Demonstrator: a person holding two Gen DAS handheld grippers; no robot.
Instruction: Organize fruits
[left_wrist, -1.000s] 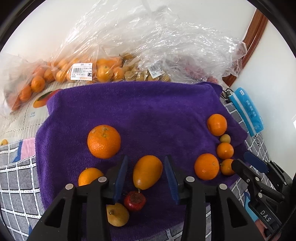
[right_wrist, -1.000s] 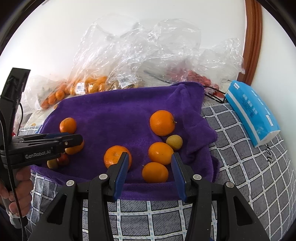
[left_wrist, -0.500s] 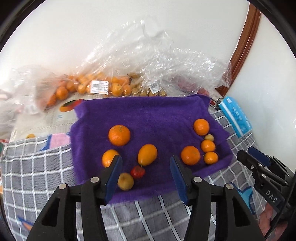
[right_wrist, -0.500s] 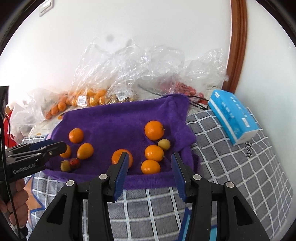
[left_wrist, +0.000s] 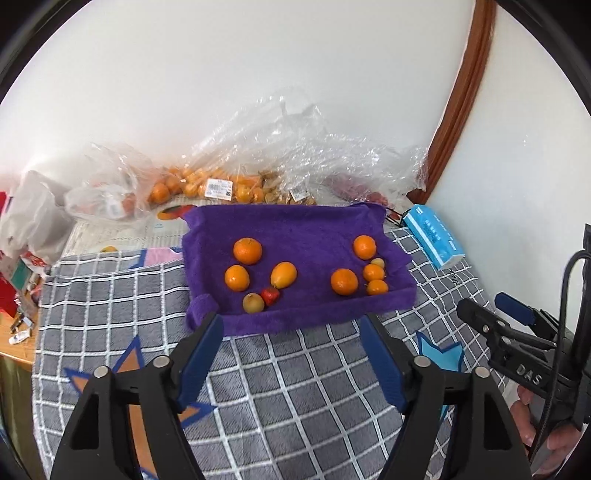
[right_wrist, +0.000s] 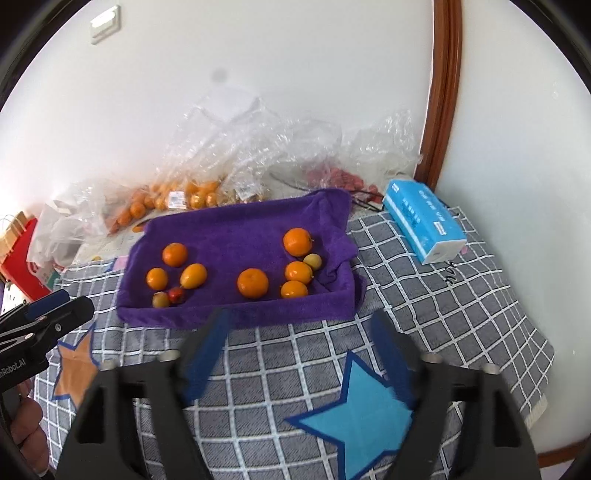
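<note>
A purple towel (left_wrist: 310, 229) (right_wrist: 236, 225) lies on the checked cloth with fruit in two groups. On its left are two oranges (left_wrist: 247, 251), an oval orange fruit (left_wrist: 283, 274), a small red fruit (left_wrist: 270, 295) and a yellow-brown fruit (left_wrist: 253, 303). On its right are several oranges (right_wrist: 252, 283) and a small yellow fruit (right_wrist: 312, 261). My left gripper (left_wrist: 291, 345) is open and empty, back from the towel's near edge. My right gripper (right_wrist: 301, 338) is open and empty, also in front of the towel.
Clear plastic bags (left_wrist: 295, 155) with more oranges lie behind the towel by the wall. A blue tissue pack (right_wrist: 423, 225) lies to the right. A grey checked cloth (left_wrist: 295, 387) covers the table. A red bag (right_wrist: 18, 258) stands at the far left.
Both grippers have pulled back and up from the towel, so the fruit looks smaller and farther. Both stay open and empty. The fruit has not moved.
</note>
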